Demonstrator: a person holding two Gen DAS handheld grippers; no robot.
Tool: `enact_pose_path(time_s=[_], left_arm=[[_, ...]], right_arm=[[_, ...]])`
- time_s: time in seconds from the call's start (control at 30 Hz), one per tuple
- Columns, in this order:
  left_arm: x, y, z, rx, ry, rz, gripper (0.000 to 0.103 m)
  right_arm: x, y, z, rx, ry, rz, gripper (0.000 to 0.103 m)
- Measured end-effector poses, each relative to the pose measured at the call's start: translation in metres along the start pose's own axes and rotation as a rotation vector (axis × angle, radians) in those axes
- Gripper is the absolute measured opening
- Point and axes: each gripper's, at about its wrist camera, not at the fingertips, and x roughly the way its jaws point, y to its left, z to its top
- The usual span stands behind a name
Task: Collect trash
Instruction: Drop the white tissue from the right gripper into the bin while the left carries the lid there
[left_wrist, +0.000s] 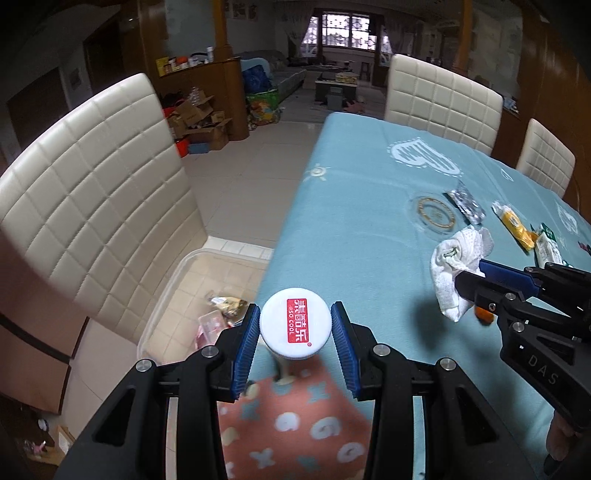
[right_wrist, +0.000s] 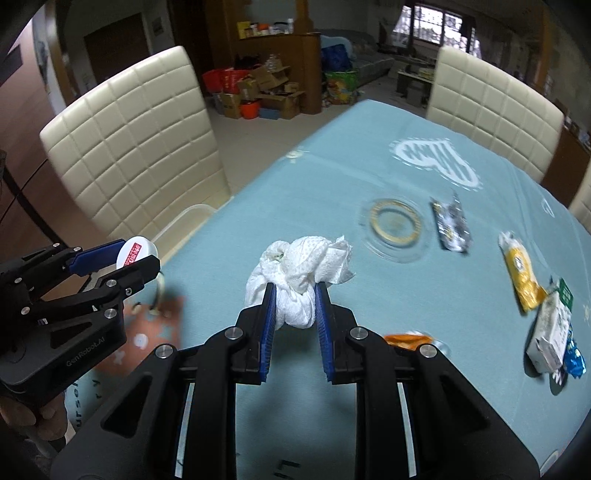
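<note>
Trash partly collected. Left hand-held gripper (left_wrist: 294, 332) pinches a white-capped bottle (left_wrist: 294, 323) at the cap, held at the counter's (left_wrist: 369, 206) left edge, above the clear bin (left_wrist: 173, 280) on the floor beside it. Bin already holds a few wrappers (left_wrist: 221, 314). Right hand-held gripper (right_wrist: 295, 306) is pressed tight on a crumpled white tissue (right_wrist: 299, 273), lifted over the counter's near-middle.

Left on the counter: silver foil wrapper (right_wrist: 452, 229) and yellow packet (right_wrist: 521, 269) toward the right side, small white-green carton (right_wrist: 552, 328) and blue foil scrap (right_wrist: 574, 363) near the right edge, orange scrap (right_wrist: 406, 339) just behind the right gripper's finger. Glass coaster (right_wrist: 395, 226) mid-counter, probably not trash.

Judgement: roughly halfway; two items in hand not yet dropped, about five pieces remaining.
</note>
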Motion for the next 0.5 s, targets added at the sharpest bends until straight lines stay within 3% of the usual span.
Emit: enact_pose_path(time_s=[0.5], left_arm=[[0.007, 0.073, -0.003, -0.121, 0.020, 0.114, 0.039]], right_arm=[[0.032, 0.075, 0.041, -0.139, 0.007, 0.121, 0.024]])
